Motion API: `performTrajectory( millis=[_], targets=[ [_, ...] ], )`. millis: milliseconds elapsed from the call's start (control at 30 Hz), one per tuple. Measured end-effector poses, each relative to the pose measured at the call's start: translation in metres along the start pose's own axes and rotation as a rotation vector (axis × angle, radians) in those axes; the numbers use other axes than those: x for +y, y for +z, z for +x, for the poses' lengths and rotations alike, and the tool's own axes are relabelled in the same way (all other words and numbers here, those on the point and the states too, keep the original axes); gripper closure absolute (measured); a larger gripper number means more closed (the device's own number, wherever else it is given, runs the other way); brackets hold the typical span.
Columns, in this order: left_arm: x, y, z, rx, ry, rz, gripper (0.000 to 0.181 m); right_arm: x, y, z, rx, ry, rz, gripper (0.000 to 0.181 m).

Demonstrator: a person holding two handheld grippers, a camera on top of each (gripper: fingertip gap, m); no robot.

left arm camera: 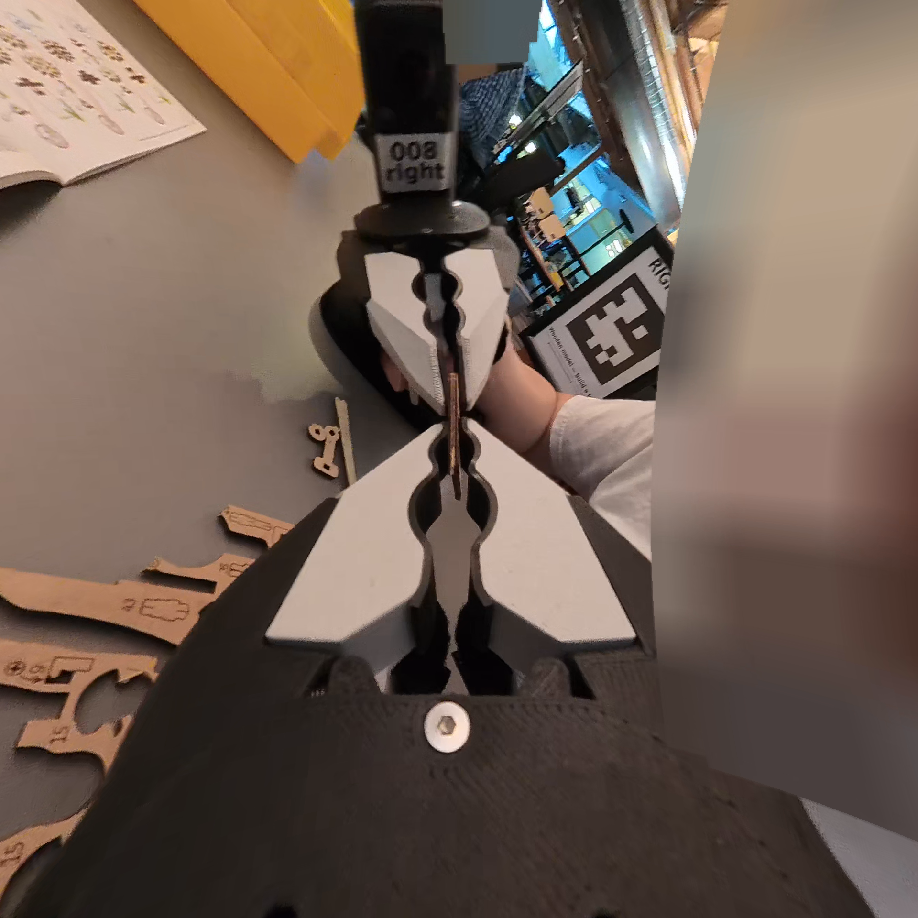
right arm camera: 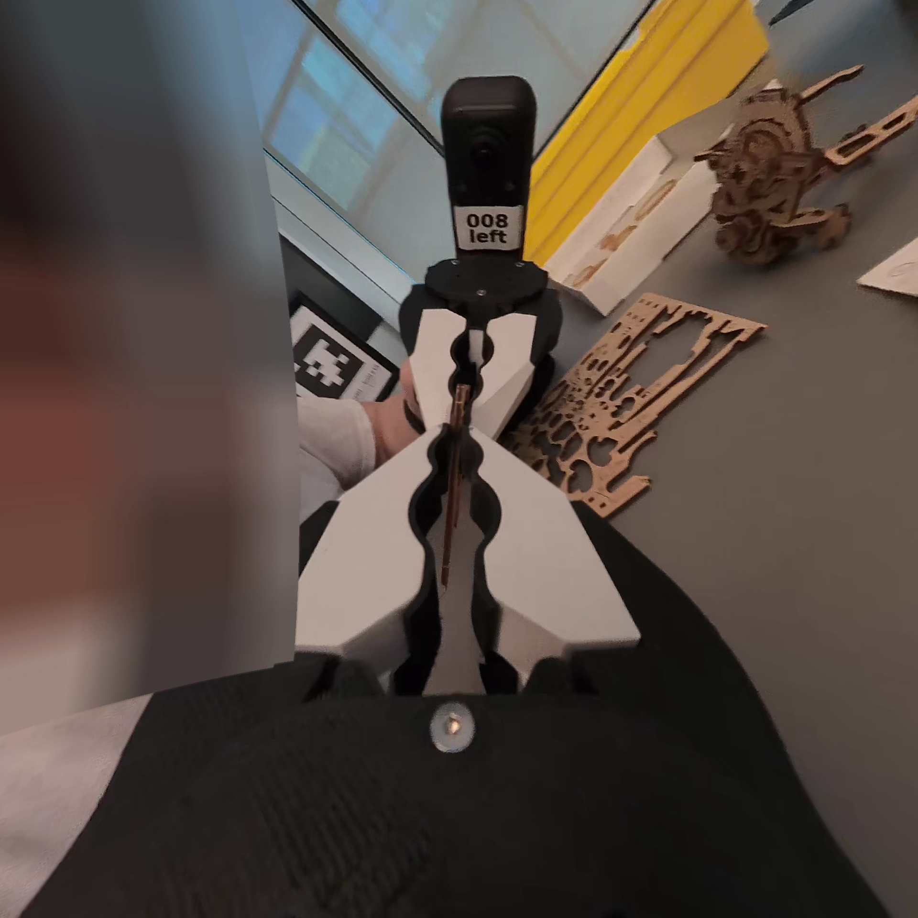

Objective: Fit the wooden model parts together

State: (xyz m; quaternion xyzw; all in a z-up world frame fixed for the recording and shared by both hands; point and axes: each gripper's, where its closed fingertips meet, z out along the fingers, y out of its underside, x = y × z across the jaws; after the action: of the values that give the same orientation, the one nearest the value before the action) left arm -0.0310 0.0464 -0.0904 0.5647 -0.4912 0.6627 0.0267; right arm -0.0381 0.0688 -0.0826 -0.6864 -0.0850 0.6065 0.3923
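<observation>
Both tools raised above the grey counter (left arm camera: 174,323), tip to tip, facing each other.

Left hand-held gripper (left arm camera: 453,437): white fingers drawn close, pinching a thin flat wooden model part (left arm camera: 453,432) seen edge-on. In the left wrist view the part runs straight along the finger axis, from inside the left tips across into the tips of the right hand-held gripper (left arm camera: 449,397) opposite.

Right wrist view agrees: a thin wooden strip (right arm camera: 454,477), edge-on, lies in the narrow slot of the right tool and reaches forward into the tips of the left one (right arm camera: 459,412). Right fingers also drawn close on wood. Cannot tell whether this is one piece held at both ends or two pieces overlapping at the meeting point; the edge-on angle hides the joint.

Key relation: long axis of the wood is collinear with both finger axes, so any seating move would be a straight push of one tool toward the other. Neither hand is nearer; they share the contact.

Loose cut-out frets (left arm camera: 99,611) lie on the counter below left.
</observation>
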Motion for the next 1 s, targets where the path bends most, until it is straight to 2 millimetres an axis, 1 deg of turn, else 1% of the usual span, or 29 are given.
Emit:
performTrajectory(
  millis=[33,400,633,767,1000],
  targets=[
    [0.001,0.0,-0.002,-0.014,0.002,-0.002,0.181,0.0,0.0,0.002,0.015,-0.007,0.0,0.181],
    [0.01,0.0,-0.019,-0.131,0.013,-0.067,0.181,0.01,0.002,0.018,0.122,-0.01,-0.055,0.181],
    [0.017,0.003,-0.021,-0.134,0.005,-0.106,0.181,0.014,0.002,0.019,0.133,-0.012,-0.083,0.181],
    [0.016,0.003,-0.02,-0.123,-0.002,-0.097,0.181,0.013,0.0,0.018,0.112,0.016,-0.079,0.181],
    [0.017,0.003,-0.019,-0.111,-0.008,-0.097,0.181,0.014,0.0,0.016,0.101,0.01,-0.092,0.181]
  ],
)
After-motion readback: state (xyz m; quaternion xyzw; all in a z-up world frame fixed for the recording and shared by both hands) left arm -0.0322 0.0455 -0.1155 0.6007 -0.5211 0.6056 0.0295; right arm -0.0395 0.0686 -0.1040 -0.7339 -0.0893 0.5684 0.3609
